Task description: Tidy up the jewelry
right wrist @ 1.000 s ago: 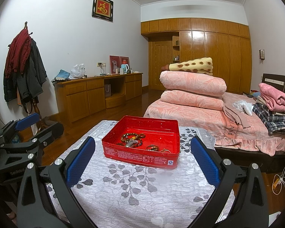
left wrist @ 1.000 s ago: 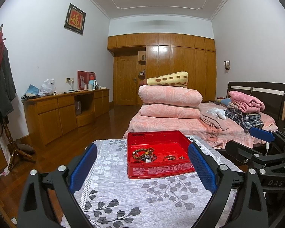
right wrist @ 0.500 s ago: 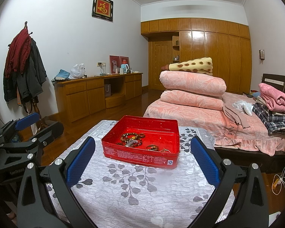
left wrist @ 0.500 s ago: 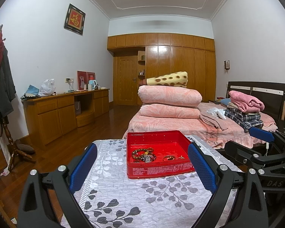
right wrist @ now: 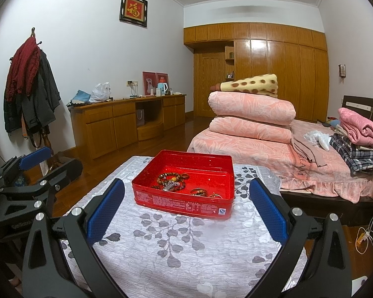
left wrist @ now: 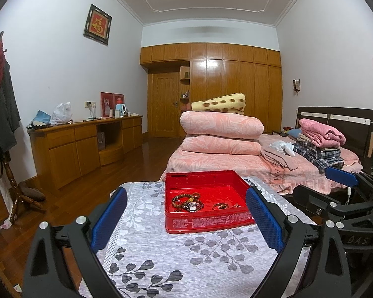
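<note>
Shallow red tin of tangled bead bracelets and rings; both grippers' fingers spread, empty.

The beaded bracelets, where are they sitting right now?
The beaded bracelets lie bunched in the left half of the red tin, beside a gold ring to their right. The tin sits on the leaf-patterned tablecloth, ahead of both grippers.

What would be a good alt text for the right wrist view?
A red tin holding bracelets and rings sits on a leaf-patterned cloth, framed by the open right gripper. Behind is a bed.
</note>
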A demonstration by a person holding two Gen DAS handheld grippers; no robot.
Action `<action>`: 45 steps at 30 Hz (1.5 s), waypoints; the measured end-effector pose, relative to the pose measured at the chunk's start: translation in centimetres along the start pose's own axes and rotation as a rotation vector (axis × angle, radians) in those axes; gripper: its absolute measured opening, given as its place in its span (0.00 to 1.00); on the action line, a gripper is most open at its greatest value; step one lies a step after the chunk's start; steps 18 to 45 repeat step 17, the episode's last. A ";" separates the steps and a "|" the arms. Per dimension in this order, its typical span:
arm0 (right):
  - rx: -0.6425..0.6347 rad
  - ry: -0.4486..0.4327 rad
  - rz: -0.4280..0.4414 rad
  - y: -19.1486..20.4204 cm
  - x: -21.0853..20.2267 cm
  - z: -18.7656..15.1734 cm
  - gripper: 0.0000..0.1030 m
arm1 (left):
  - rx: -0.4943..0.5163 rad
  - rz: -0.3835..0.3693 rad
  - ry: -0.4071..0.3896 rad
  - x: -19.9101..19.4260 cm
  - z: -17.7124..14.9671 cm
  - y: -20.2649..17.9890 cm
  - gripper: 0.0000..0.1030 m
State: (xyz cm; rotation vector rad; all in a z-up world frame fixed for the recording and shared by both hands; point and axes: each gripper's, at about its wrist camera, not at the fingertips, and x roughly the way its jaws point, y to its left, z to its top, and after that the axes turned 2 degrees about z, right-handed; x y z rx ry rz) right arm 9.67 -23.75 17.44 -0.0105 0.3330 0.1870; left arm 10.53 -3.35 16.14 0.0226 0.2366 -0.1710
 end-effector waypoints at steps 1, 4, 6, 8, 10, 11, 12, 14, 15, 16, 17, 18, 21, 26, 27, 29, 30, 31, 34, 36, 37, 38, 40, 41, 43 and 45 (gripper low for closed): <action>0.000 0.000 0.000 0.0 0.0 0.0 0.94 | 0.000 0.001 0.000 0.0 0.0 0.0 0.91; 0.000 0.001 0.000 0.0 0.0 0.0 0.94 | 0.000 0.000 0.000 0.0 0.0 0.1 0.91; 0.000 0.000 0.000 0.0 0.0 0.0 0.94 | 0.001 -0.001 0.001 0.0 0.0 0.1 0.91; 0.000 0.000 0.000 0.0 0.0 0.0 0.94 | 0.002 0.002 0.000 0.0 0.0 0.0 0.91; 0.000 0.000 0.000 0.0 0.0 0.0 0.94 | -0.001 0.001 0.001 0.1 0.0 0.2 0.91; 0.000 0.000 0.000 0.0 0.0 0.0 0.94 | 0.000 0.002 0.000 0.1 0.0 0.2 0.91; 0.001 0.000 -0.001 0.0 0.0 0.0 0.94 | -0.001 0.004 0.000 0.1 0.0 0.1 0.91; 0.000 0.001 0.000 0.0 0.0 0.0 0.94 | -0.001 0.004 0.000 0.1 0.0 0.1 0.91; 0.000 0.000 0.000 0.0 0.0 0.0 0.94 | -0.001 0.004 0.000 0.1 0.0 0.1 0.91; 0.000 0.000 0.000 0.0 0.0 0.0 0.94 | -0.001 0.004 0.000 0.1 0.0 0.1 0.91; 0.000 0.000 0.001 0.0 0.0 0.0 0.94 | 0.000 0.003 0.000 0.1 0.0 0.1 0.91; 0.000 0.000 0.001 0.0 0.0 0.0 0.94 | 0.000 0.003 0.000 0.1 0.0 0.1 0.91; 0.000 0.000 0.001 0.0 0.0 0.0 0.94 | 0.000 0.003 0.000 0.1 0.0 0.1 0.91; 0.000 0.000 0.001 0.0 0.0 0.0 0.94 | 0.000 0.003 0.000 0.1 0.0 0.1 0.91; 0.000 0.000 0.001 0.0 0.0 0.0 0.94 | 0.000 0.003 0.000 0.1 0.0 0.1 0.91; 0.000 0.000 0.001 0.0 0.0 0.0 0.94 | 0.000 0.003 0.000 0.1 0.0 0.1 0.91; 0.000 0.000 0.001 0.0 0.0 0.0 0.94 | 0.000 0.003 0.000 0.1 0.0 0.1 0.91; 0.000 0.000 0.001 0.0 0.0 0.0 0.94 | 0.000 0.003 0.000 0.1 0.0 0.1 0.91; 0.000 0.000 0.001 0.0 0.0 0.0 0.94 | 0.000 0.003 0.000 0.1 0.0 0.1 0.91; 0.000 0.000 0.001 0.0 0.0 0.0 0.94 | 0.000 0.003 0.000 0.1 0.0 0.1 0.91; 0.000 0.000 0.001 0.0 0.0 0.0 0.94 | 0.000 0.003 0.000 0.1 0.0 0.1 0.91; 0.000 0.000 0.001 0.0 0.0 0.0 0.94 | 0.000 0.003 0.000 0.1 0.0 0.1 0.91; 0.000 0.000 0.001 0.0 0.0 0.0 0.94 | 0.000 0.003 0.000 0.1 0.0 0.1 0.91; 0.000 0.000 0.001 0.0 0.0 0.0 0.94 | 0.000 0.003 0.000 0.1 0.0 0.1 0.91; 0.000 0.000 0.001 0.0 0.0 0.0 0.94 | 0.000 0.003 0.000 0.1 0.0 0.1 0.91; 0.000 0.000 0.001 0.0 0.0 0.0 0.94 | 0.000 0.003 0.000 0.1 0.0 0.1 0.91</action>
